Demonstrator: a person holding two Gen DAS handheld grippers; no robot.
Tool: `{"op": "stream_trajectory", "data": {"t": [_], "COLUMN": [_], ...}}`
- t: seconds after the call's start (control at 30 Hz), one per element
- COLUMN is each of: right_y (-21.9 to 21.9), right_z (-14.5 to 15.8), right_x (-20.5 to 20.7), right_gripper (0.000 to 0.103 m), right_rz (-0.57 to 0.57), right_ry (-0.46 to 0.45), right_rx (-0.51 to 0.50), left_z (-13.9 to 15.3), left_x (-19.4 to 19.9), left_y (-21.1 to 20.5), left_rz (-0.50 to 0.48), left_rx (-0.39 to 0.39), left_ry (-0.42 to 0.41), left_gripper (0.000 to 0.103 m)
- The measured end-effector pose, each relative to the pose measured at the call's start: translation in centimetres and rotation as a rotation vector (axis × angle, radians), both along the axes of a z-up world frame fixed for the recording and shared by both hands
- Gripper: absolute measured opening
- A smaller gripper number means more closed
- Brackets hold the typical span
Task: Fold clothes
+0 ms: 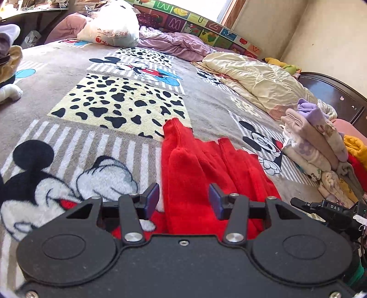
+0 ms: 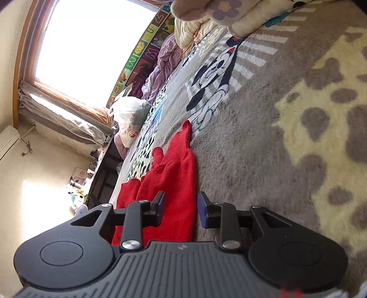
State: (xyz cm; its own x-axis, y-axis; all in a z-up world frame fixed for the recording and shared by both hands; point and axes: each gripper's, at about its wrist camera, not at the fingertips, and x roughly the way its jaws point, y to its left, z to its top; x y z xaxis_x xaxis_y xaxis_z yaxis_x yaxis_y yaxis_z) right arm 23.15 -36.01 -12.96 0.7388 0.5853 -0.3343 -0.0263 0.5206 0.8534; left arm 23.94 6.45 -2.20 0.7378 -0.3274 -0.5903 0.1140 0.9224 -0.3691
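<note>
Two tools, both released, jaws apart. Left tool (image 1: 184, 199) low over the near end of a red sweater (image 1: 195, 165) lying rumpled on the bed's cartoon blanket (image 1: 68, 142). Right tool (image 2: 181, 207) straddles the sweater's right edge; folded pile (image 1: 316, 146) further right.

The sweater (image 1: 195, 169) lies on the blanket (image 1: 91, 137) that covers the bed, right in front of the left gripper (image 1: 183, 201). To its right sits a stack of folded clothes (image 1: 314, 146). Behind that lies a crumpled quilt (image 1: 252, 78). Far back, a plastic bag (image 1: 114, 27) rests by the alphabet mat (image 1: 195, 20) along the wall.
</note>
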Motion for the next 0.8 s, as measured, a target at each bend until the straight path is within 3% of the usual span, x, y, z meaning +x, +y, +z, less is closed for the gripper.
{"op": "stream_trajectory", "data": {"t": [0.27, 0.3, 0.33, 0.37, 0.4, 0.43, 0.47, 0.63, 0.8], "right_y": [1.7, 2.0, 2.4, 2.6, 2.9, 2.9, 3.0, 2.0, -1.7], "right_z": [0.0, 0.1, 0.3, 0.4, 0.5, 0.5, 0.6, 2.2, 2.3], "right_x": [6.2, 6.7, 6.9, 7.0, 7.1, 7.0, 6.8, 4.8, 2.1], "right_gripper": [0.032, 0.032, 0.032, 0.031, 0.026, 0.012, 0.005, 0.005, 0.005], "right_rz": [0.103, 0.119, 0.137, 0.14, 0.14, 0.139, 0.138, 0.063, -0.073], "right_ry": [0.017, 0.016, 0.01, -0.001, -0.013, -0.018, -0.023, -0.109, -0.09], "right_rx": [-0.037, -0.046, -0.054, -0.067, -0.081, -0.086, -0.089, -0.088, -0.106], "left_z": [-2.0, -2.2, -2.4, -2.4, -2.3, -2.1, -1.8, -0.1, 0.2], "left_x": [7.6, 8.0, 8.3, 8.3, 8.1, 7.6, 7.2, 3.0, -1.3], "left_y": [-0.4, -0.6, -0.8, -1.0, -1.1, -1.1, -1.2, 1.6, 7.3], "left_rz": [-0.032, -0.035, -0.037, -0.038, -0.035, -0.027, -0.019, 0.08, 0.249], "left_rx": [-0.066, -0.069, -0.067, -0.058, -0.049, -0.04, -0.031, -0.004, -0.03], "left_ry": [0.058, 0.062, 0.061, 0.054, 0.042, 0.023, 0.004, -0.081, -0.116], "left_gripper": [0.045, 0.042, 0.024, 0.019, 0.008, 0.006, 0.005, 0.005, 0.004]}}
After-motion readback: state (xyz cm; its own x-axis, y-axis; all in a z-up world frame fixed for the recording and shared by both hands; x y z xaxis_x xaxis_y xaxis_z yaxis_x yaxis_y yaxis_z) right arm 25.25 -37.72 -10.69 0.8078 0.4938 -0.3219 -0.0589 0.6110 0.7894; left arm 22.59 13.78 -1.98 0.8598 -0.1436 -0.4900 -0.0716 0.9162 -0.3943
